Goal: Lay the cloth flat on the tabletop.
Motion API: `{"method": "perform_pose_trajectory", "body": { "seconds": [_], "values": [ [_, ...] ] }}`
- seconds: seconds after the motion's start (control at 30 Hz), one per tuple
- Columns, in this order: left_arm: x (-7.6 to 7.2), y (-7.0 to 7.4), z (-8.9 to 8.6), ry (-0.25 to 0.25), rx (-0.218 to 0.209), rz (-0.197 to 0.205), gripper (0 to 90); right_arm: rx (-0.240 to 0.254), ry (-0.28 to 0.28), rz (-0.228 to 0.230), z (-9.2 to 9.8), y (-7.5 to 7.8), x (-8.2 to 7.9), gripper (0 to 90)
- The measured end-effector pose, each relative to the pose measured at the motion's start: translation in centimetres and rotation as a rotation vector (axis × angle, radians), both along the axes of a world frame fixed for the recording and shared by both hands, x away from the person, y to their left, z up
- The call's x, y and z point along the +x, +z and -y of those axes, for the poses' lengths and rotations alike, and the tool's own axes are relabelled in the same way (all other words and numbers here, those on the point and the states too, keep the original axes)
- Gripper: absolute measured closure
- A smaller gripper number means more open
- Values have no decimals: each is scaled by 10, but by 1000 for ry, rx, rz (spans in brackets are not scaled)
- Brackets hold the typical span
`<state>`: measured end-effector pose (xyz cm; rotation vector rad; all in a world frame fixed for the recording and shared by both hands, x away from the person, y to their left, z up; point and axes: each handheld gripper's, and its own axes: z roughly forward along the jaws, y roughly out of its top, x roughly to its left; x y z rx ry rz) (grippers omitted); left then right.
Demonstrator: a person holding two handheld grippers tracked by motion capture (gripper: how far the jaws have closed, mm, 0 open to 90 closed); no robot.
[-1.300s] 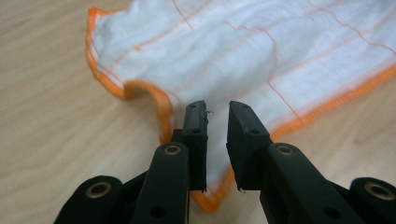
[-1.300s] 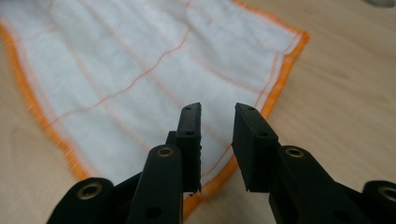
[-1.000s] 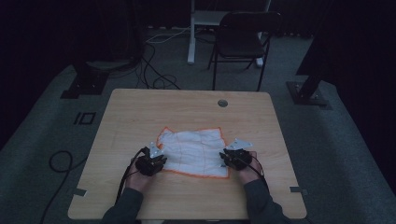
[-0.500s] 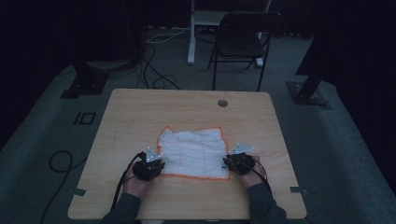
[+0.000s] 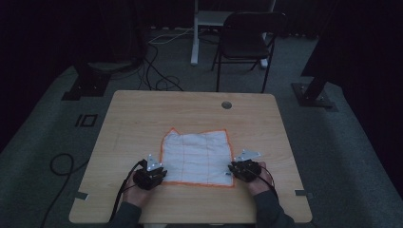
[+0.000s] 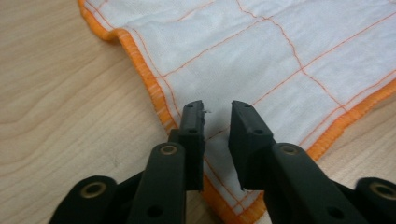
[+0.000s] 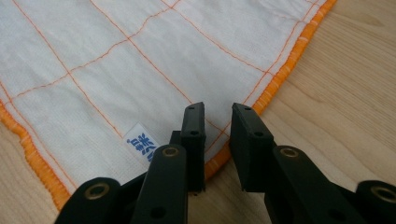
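While I look down from the high view, the cloth (image 5: 197,156) lies spread nearly flat on the counter (image 5: 142,118), toward my side of it, with the left hand-held gripper (image 5: 153,172) at its near left corner and the right hand-held gripper (image 5: 239,169) at its near right corner. I judge it light, soft and limp: it will sag and fold wherever it is lifted, so two corners held together are the way to carry it. Beyond the cloth the wood is bare out to a small round grommet (image 5: 226,105), which leaves plenty of room to drag or fold forward; the near edge sits close behind my hands.

From the left gripper view, my jaws stand slightly parted above the cloth (image 6: 261,60), having just eased a little wider, with no fabric pinched. The orange hem (image 6: 154,88) is thicker and should give the best bite.

From the right gripper view, the jaws hover unclenched over the corner, having just narrowed, gripping nothing. A small blue-printed label (image 7: 140,143) sits beside them, and the hem (image 7: 285,65) runs out to bare wood.
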<state>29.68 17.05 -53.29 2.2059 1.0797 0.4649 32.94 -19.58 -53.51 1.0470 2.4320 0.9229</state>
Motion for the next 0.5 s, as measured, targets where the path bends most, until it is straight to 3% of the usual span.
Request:
{"method": "perform_pose_trajectory", "body": {
  "seconds": [0.23,0.3,0.5],
  "values": [
    [4,8,-1,7,-9,56,706,14,6,49,-6,5,1,720],
    [13,15,-2,32,-10,93,687,22,-3,66,-7,7,5,704],
    [41,18,-3,71,-11,112,672,46,-35,86,-14,10,24,665]
  ]
}}
